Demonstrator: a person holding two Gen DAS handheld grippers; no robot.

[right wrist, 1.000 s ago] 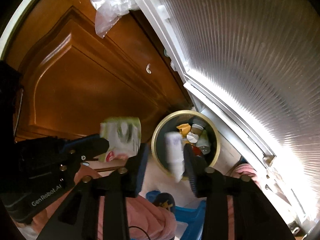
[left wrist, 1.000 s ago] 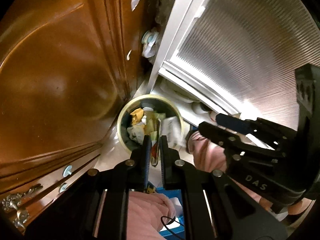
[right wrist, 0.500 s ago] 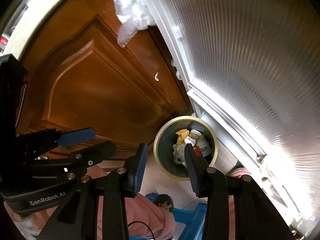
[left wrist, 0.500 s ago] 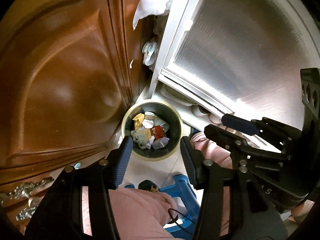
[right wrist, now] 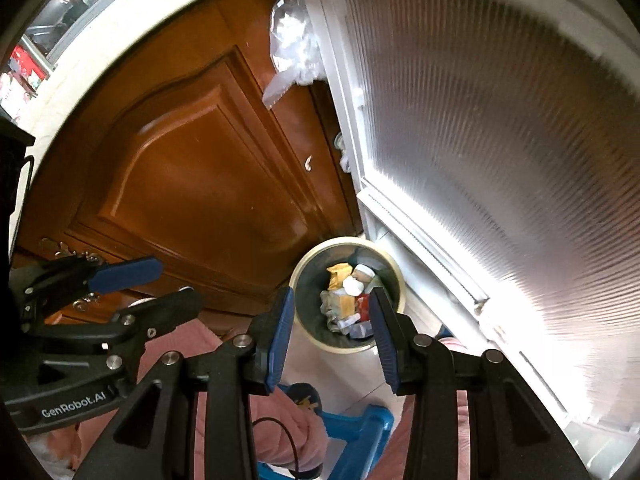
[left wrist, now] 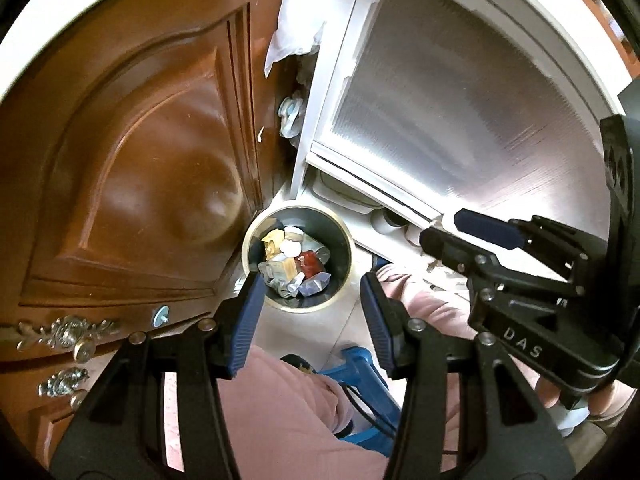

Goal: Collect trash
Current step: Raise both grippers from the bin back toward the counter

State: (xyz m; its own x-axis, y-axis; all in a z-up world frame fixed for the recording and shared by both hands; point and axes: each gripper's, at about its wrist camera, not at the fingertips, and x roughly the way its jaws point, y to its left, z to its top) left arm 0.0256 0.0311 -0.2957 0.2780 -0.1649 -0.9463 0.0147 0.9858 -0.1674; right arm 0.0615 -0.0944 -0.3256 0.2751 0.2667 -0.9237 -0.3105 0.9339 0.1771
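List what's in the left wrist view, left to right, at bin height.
Wooden cabinet door → trash bin → white door frame → right gripper.

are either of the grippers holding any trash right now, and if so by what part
Nothing is held. The left gripper and the right gripper are both open with empty jaws, above the trash bin, which has the trash inside.

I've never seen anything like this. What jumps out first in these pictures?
A round trash bin full of crumpled wrappers sits on the floor, wedged between a glossy brown wooden door and a ribbed frosted glass door. Above it hang two black grippers, left gripper and right gripper, both open and empty.
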